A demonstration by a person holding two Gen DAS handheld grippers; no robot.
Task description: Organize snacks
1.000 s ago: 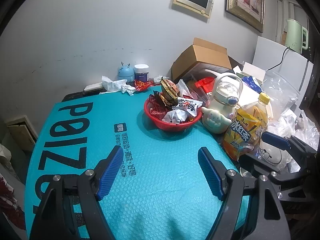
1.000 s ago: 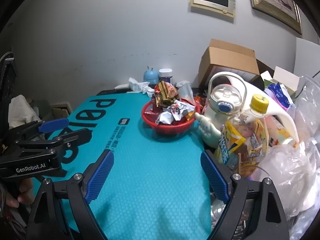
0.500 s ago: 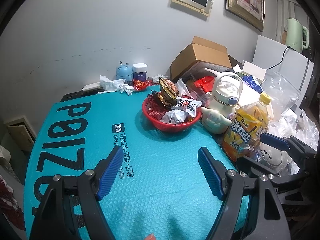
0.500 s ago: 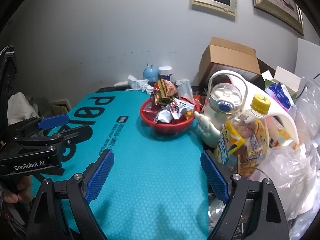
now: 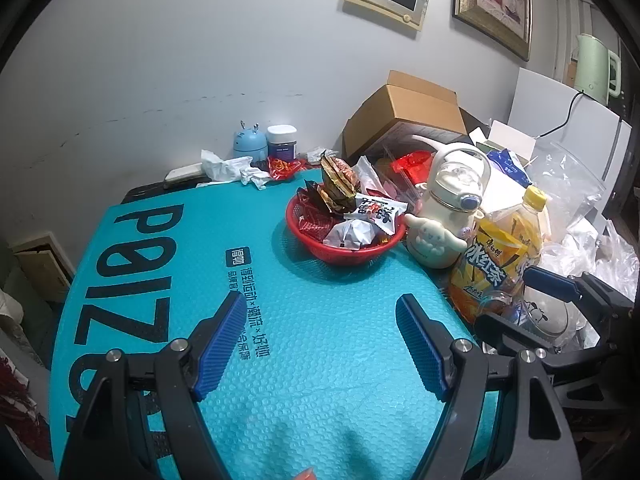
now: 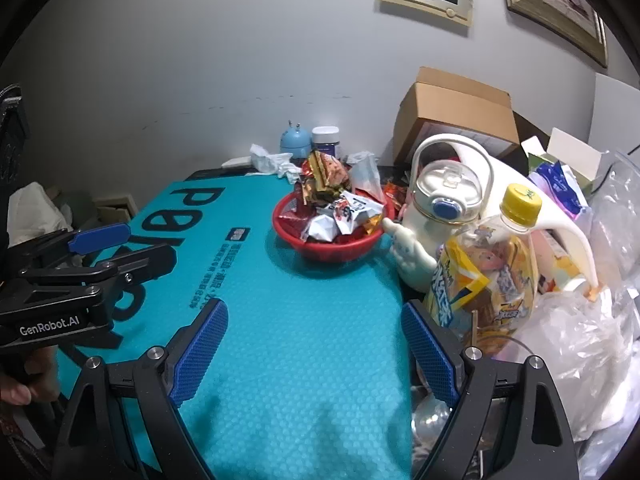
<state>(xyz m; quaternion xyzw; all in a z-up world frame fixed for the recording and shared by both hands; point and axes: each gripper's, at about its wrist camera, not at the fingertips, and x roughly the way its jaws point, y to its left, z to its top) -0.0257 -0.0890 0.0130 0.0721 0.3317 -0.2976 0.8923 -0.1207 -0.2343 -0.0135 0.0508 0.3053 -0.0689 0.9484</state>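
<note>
A red basket (image 5: 318,242) (image 6: 320,246) heaped with snack packets (image 5: 352,208) (image 6: 336,208) stands at the far side of the teal mat (image 5: 312,344) (image 6: 296,344). My left gripper (image 5: 320,338) hovers open over the mat, well short of the basket, nothing between its blue pads. My right gripper (image 6: 314,342) is also open and empty, over the mat's right part. Each gripper shows at the edge of the other's view: the right one (image 5: 520,300) and the left one (image 6: 120,248). A red wrapper (image 5: 282,168) lies behind the basket.
Right of the basket stand a cream character bottle (image 5: 444,220) (image 6: 436,216) and a yellow iced-tea bottle (image 5: 496,260) (image 6: 488,280). Plastic bags (image 6: 580,344), a cardboard box (image 5: 408,116) and crumpled tissue (image 5: 228,168) crowd the right and back. A hand (image 6: 24,376) grips the left tool.
The right wrist view has crept slightly closer to the basket. Both grippers stay open at the same width, and nothing on the table has moved.
</note>
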